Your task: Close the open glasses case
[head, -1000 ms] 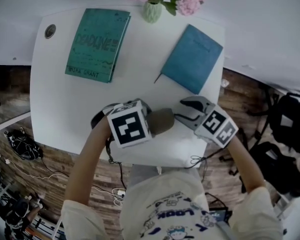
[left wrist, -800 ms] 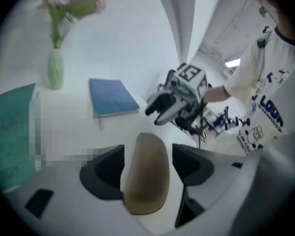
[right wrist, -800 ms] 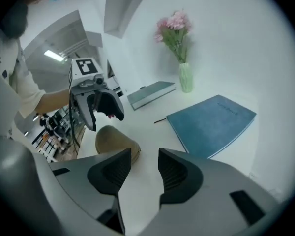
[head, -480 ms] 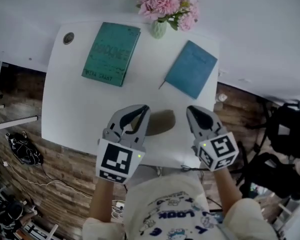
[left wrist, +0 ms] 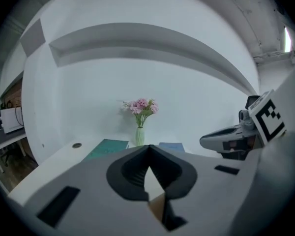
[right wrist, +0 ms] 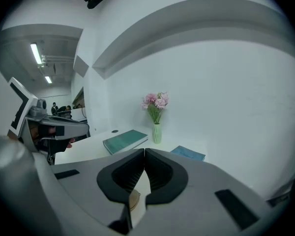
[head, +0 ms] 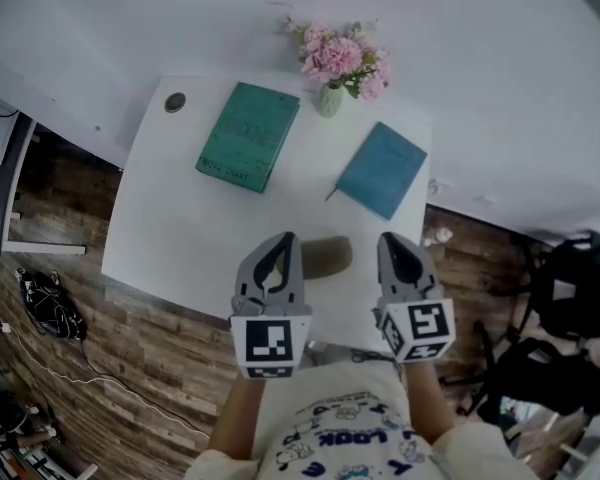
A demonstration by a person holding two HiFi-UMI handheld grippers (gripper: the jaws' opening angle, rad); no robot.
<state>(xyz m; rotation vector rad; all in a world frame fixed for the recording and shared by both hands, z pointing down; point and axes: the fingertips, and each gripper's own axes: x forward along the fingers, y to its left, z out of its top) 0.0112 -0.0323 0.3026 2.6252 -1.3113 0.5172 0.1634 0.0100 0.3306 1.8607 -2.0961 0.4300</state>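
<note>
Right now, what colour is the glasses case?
Greyish brown; the glasses case shows best in the head view.

We see a white table (head: 180, 238). Pink flowers (head: 342, 58) fill a pale green vase (head: 329, 99). Left of the vase lies a teal-green book (head: 248, 135), right of it a blue notebook (head: 382, 169), and nearer us an olive-brown glasses case (head: 325, 256). The floor (head: 110, 368) shows brown wood planks.

right claw (right wrist: 143, 154) closed, empty, facing flower vase (right wrist: 157, 132).
</note>
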